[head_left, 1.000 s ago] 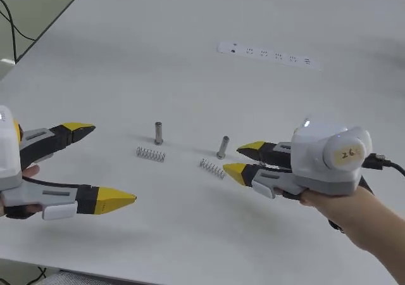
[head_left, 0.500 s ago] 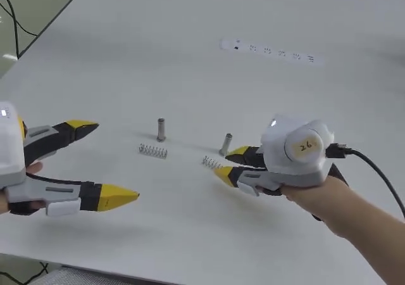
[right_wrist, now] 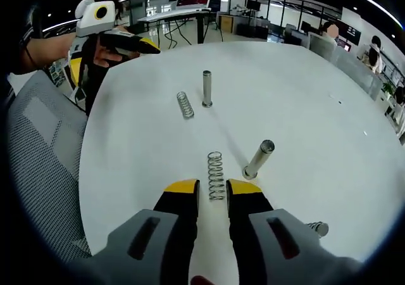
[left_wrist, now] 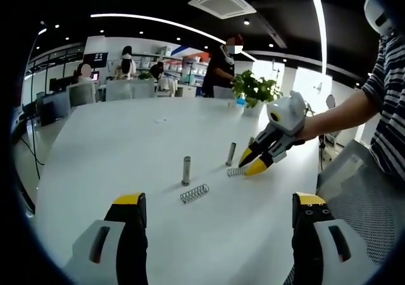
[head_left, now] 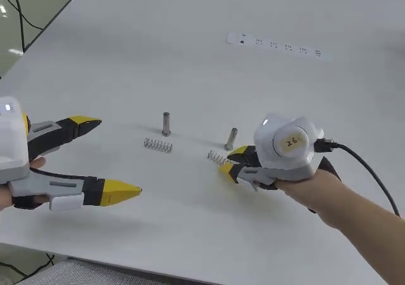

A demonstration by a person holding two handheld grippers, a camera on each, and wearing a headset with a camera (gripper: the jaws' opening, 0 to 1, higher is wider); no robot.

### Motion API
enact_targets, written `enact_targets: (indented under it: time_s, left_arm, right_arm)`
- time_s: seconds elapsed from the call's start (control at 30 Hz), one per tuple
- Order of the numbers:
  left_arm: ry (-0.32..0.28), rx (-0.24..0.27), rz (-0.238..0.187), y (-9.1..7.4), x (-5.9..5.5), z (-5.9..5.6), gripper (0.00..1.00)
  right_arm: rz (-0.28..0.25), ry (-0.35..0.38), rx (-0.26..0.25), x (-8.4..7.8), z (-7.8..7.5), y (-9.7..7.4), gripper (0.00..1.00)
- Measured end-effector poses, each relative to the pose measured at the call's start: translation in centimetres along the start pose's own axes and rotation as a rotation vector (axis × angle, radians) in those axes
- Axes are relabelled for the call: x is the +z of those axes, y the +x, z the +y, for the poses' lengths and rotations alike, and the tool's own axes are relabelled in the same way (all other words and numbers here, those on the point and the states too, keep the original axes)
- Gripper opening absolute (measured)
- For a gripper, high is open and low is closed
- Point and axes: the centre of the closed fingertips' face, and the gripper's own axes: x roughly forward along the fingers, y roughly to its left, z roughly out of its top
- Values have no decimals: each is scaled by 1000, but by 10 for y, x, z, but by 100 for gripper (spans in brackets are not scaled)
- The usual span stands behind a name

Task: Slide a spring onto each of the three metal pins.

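Spring lies flat on the white counter just beside a standing pin, its near end between our right tongs, narrowly parted, not pinching. Our left tongs hang spread, empty. We judge an off-centre squeeze could flick it away or topple the pin. Smooth counter, open office.

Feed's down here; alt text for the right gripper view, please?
The right gripper, jaws slightly apart, straddles the near end of a spring lying on the white table, beside a metal pin. Farther off are a second pin and a second spring.
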Motion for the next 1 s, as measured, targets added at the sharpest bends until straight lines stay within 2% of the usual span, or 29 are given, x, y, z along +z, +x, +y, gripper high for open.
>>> enact_targets:
  time_s: [0.3, 0.37, 0.4, 0.63, 1.0]
  left_arm:
    - [-3, -1, 11, -1, -4, -2, 95]
    - [-4, -1, 12, -1, -4, -2, 95]
    - [-3, 1, 12, 0, -4, -1, 95]
    - [0, -7, 13, 1, -3, -4, 95]
    - [7, -27, 17, 6, -2, -11, 95]
  right_arm:
    - [9, -12, 2, 0, 0, 3, 16]
    - [27, -12, 18, -4, 1, 4, 13]
    - [18, -6, 24, -3, 3, 5, 13]
    - [28, -74, 38, -2, 3, 5, 13]
    - [-7, -103, 44, 5, 4, -15, 13]
